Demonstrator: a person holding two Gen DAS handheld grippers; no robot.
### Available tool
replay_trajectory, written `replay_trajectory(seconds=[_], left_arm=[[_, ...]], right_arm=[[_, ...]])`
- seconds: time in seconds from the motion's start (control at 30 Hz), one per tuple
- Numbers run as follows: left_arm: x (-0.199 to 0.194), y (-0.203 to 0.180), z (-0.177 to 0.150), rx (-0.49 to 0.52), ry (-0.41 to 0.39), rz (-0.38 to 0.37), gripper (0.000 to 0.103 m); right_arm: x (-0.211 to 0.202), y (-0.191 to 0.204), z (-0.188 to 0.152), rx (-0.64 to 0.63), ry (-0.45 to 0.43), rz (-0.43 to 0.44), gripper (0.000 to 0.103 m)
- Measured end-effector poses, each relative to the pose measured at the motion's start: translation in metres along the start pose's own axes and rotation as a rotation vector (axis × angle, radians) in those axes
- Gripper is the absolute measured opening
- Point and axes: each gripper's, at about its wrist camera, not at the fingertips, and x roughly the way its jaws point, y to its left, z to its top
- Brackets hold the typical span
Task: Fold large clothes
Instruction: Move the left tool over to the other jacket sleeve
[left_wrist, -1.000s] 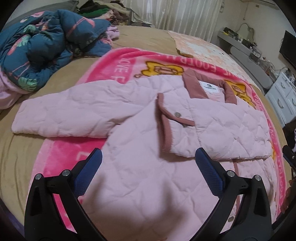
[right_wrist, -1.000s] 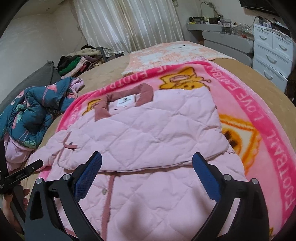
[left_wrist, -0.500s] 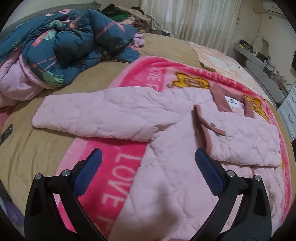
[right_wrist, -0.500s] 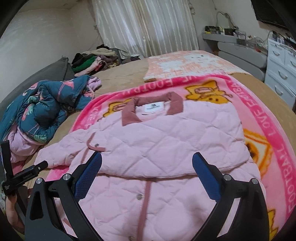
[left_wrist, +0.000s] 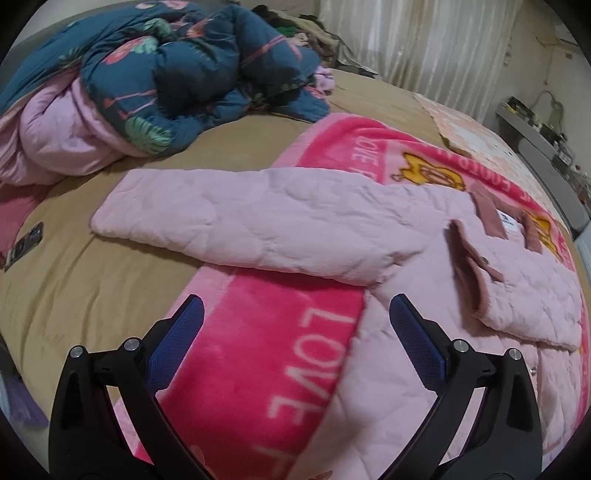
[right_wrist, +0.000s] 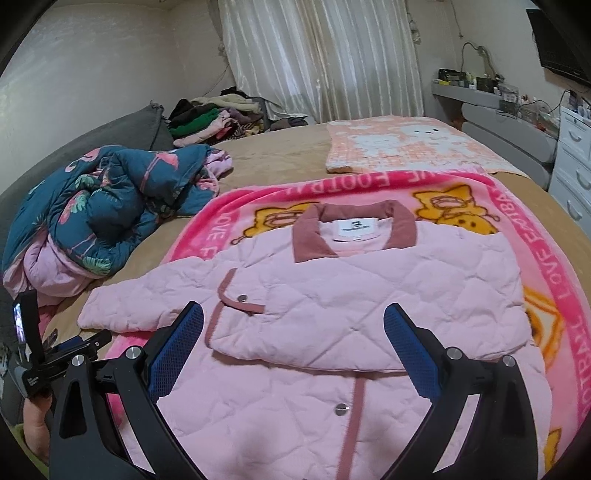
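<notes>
A pink quilted jacket (right_wrist: 369, 295) with a dusty-rose collar (right_wrist: 354, 229) lies face up on a pink cartoon blanket (right_wrist: 535, 236). One sleeve is folded across the chest. The other sleeve (left_wrist: 258, 221) stretches out flat to the left over the tan bedspread. My left gripper (left_wrist: 295, 317) is open and empty, low over the blanket below that sleeve. My right gripper (right_wrist: 293, 325) is open and empty above the jacket's front. The left gripper also shows in the right wrist view (right_wrist: 66, 354) at the left edge.
A crumpled teal flowered quilt (left_wrist: 166, 74) lies left of the jacket. A peach blanket (right_wrist: 406, 147) lies beyond the pink one. A pile of clothes (right_wrist: 218, 118) sits by the curtain. White drawers (right_wrist: 572, 166) stand to the right. A dark phone (left_wrist: 26, 243) lies on the bedspread.
My left gripper has moved left from over the jacket's body toward the outstretched sleeve. My right gripper has pulled back and higher. Both stay open.
</notes>
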Motion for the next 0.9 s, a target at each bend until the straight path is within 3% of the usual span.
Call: replay_trajectory(seconds=[0.4, 0.57, 0.9], left_arm=[[0.016, 0.047, 0.006, -0.089, -0.004, 0.043, 0.094], [0.032, 0.069, 0.007, -0.136, 0.029, 0.054, 0.094], [0.076, 0.11, 0.009, -0.276, 0.127, 0.004, 0.094]], right_arm=[[0.036, 0.064, 0.0, -0.121, 0.054, 0.051, 0.098], [0.06, 0.095, -0.005, -0.163, 0.094, 0.078, 0.098], [0.107, 0.157, -0.026, -0.283, 0.178, 0.127, 0.098]])
